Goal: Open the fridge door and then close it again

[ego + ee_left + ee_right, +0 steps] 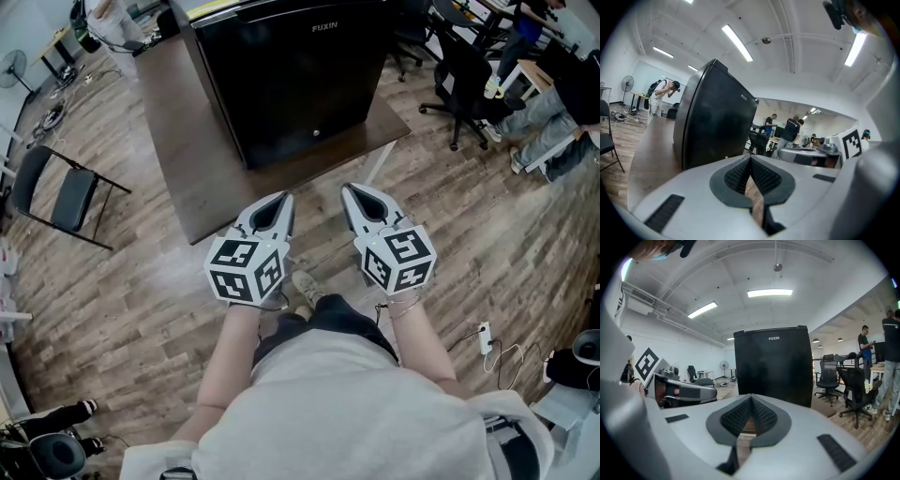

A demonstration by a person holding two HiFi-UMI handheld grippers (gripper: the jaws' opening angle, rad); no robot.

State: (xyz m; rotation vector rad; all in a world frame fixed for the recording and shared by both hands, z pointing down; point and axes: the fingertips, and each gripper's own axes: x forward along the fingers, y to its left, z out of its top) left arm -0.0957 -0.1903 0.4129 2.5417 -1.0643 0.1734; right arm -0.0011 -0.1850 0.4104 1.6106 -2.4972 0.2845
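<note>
Left gripper (284,199): in front of the person's waist, jaws pressed together, nothing between them.
Right gripper (350,190): just beside the left one, jaws also pressed together and empty.
Fridge (291,75): black, door shut, standing on the brown counter (187,169) ahead of both grippers, neither touching it.
Folding chair (66,197): off to the left on the wooden floor.
Office chair (464,75): to the fridge's right.
</note>
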